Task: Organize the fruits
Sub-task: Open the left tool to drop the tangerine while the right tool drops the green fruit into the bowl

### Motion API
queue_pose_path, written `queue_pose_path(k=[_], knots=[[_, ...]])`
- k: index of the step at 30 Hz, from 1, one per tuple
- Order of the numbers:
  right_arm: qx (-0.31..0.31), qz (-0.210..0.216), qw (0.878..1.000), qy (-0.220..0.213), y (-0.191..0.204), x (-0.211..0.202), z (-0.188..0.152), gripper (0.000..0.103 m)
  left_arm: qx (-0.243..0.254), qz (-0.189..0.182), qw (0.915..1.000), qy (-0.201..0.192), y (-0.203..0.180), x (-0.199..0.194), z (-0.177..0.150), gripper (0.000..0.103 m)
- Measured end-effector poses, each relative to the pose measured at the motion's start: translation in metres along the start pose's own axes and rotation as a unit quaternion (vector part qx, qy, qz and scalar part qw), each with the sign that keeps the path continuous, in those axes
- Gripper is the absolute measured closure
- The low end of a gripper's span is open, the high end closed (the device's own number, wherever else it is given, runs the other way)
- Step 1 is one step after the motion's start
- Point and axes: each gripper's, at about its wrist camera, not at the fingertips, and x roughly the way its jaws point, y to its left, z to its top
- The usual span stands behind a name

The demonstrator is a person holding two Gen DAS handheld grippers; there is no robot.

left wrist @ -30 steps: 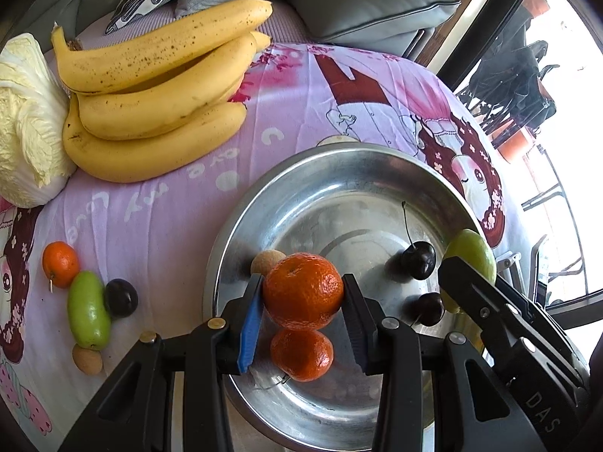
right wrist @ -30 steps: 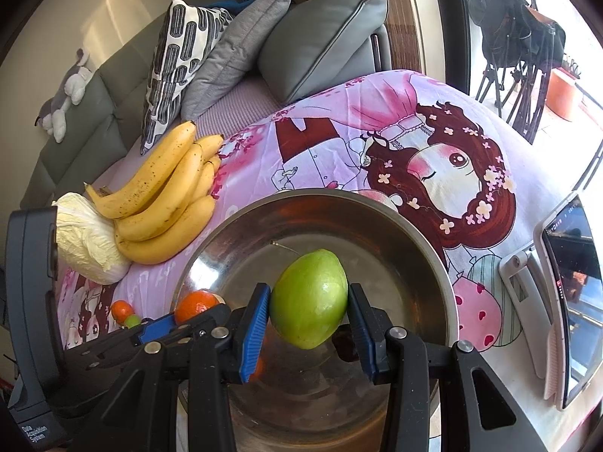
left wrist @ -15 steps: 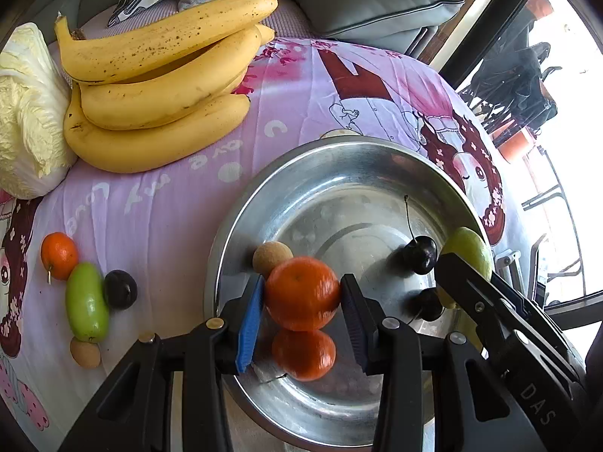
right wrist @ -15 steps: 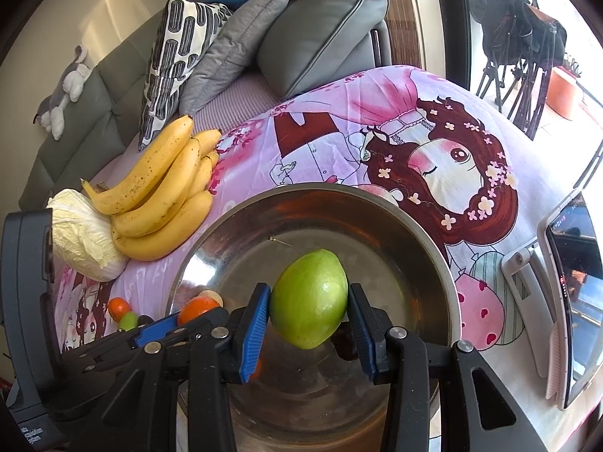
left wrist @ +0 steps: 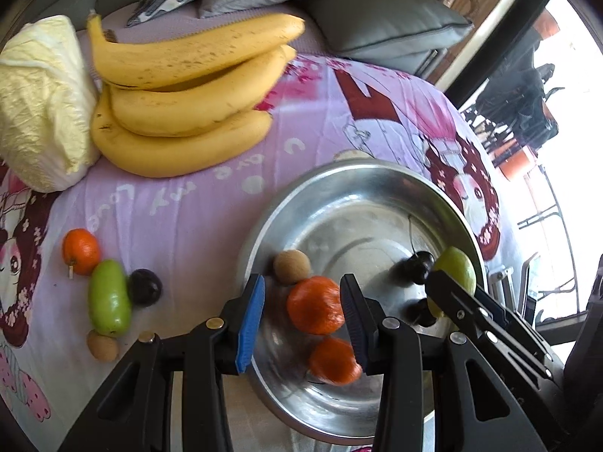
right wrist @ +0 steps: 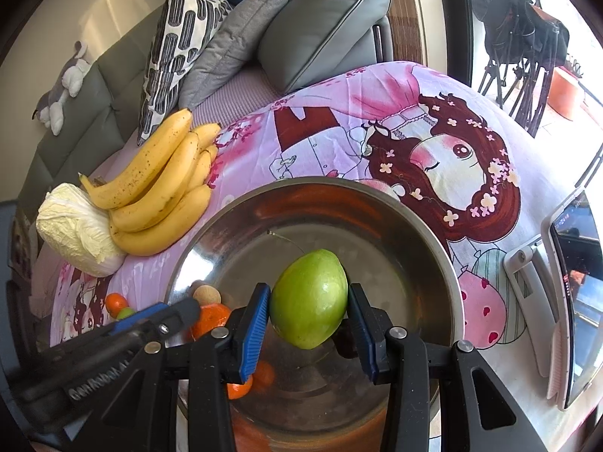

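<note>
Bowl (right wrist: pixel 433 241) of polished steel stood on a pink cartoon-print cloth (left wrist: pixel 196 226), both grippers angled down over it.

Right gripper (right wrist: pixel 309 293): fingers pinched a green, pear-shaped fruit (right wrist: pixel 309 297), one pad flat on each flank. The fruit hung clear above the bowl's floor.

Left gripper (left wrist: pixel 303 282): fingers partly spread. A tangerine (left wrist: pixel 316 305) showed between them, its edge at the right pad, while bare metal showed as a gap between it and the blue left pad. The tangerine was smeared with the same blur as the bowl, the fingers sharp, so it did not read as clamped. It sat low over the bowl's near-left side.

Already in the bowl:
- a second tangerine (left wrist: pixel 333 359) nearer the rim
- a brown round fruit (left wrist: pixel 292 266) just beyond the first
- two dark cherries (left wrist: pixel 416 267) towards the right

Still out on the cloth, left of the bowl, in a tight cluster:
- a small orange fruit (left wrist: pixel 80 250)
- an oblong green fruit (left wrist: pixel 109 301)
- a dark plum-like fruit (left wrist: pixel 145 287)
- a brown round one (left wrist: pixel 102 344)

Farther back lay a bunch of bananas (left wrist: pixel 181 101), touching a pale cabbage (left wrist: pixel 41 105).
</note>
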Motion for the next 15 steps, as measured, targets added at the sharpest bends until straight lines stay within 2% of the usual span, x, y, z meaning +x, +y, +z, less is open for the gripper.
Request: queue_pose_path(k=[11, 15], knots=[[-0.017, -0.014, 1.0, 0.02, 0.006, 0.008, -0.004, 0.058, -0.02, 0.018, 0.9996, -0.004, 0.014, -0.004, 0.001, 0.06], [-0.018, -0.014, 1.0, 0.015, 0.007, 0.006, -0.005, 0.057, -0.022, 0.02, 0.9996, -0.004, 0.015, -0.004, 0.001, 0.06]])
